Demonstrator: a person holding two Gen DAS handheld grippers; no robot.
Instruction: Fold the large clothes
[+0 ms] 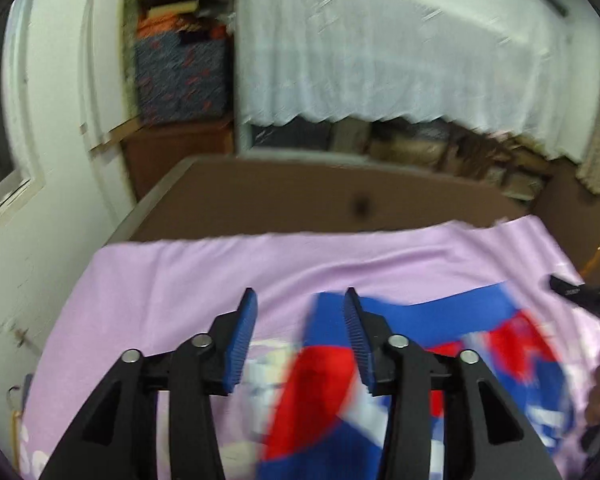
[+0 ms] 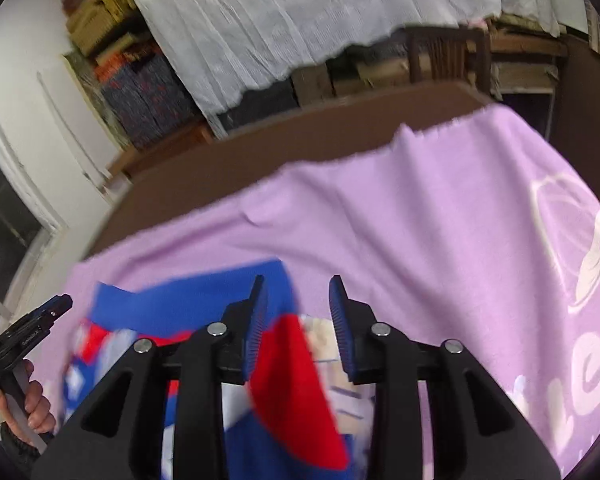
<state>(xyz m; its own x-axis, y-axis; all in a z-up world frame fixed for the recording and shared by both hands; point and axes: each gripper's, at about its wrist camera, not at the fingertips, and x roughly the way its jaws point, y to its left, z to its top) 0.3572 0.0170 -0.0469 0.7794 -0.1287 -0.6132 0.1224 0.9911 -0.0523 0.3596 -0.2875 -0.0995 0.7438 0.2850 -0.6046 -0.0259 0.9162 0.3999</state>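
The blue and red garment (image 1: 380, 380) lies blurred in the lower middle of both frames, on a lilac cloth (image 2: 420, 220) that covers the brown surface (image 1: 300, 204). The left tongs (image 1: 300, 300) and the right tongs (image 2: 298, 284) hang above it, each with its blue pads apart and nothing between them. At the lower left of the right view a hand (image 2: 36, 408) holds the other tool's handle.

A brown desk (image 1: 300, 196) spans the middle of the frame. Behind it, a white lace cloth (image 1: 380, 48) hangs across the upper right. Stacked boxes (image 1: 180, 72) fill the upper left beside a white door (image 1: 60, 92).
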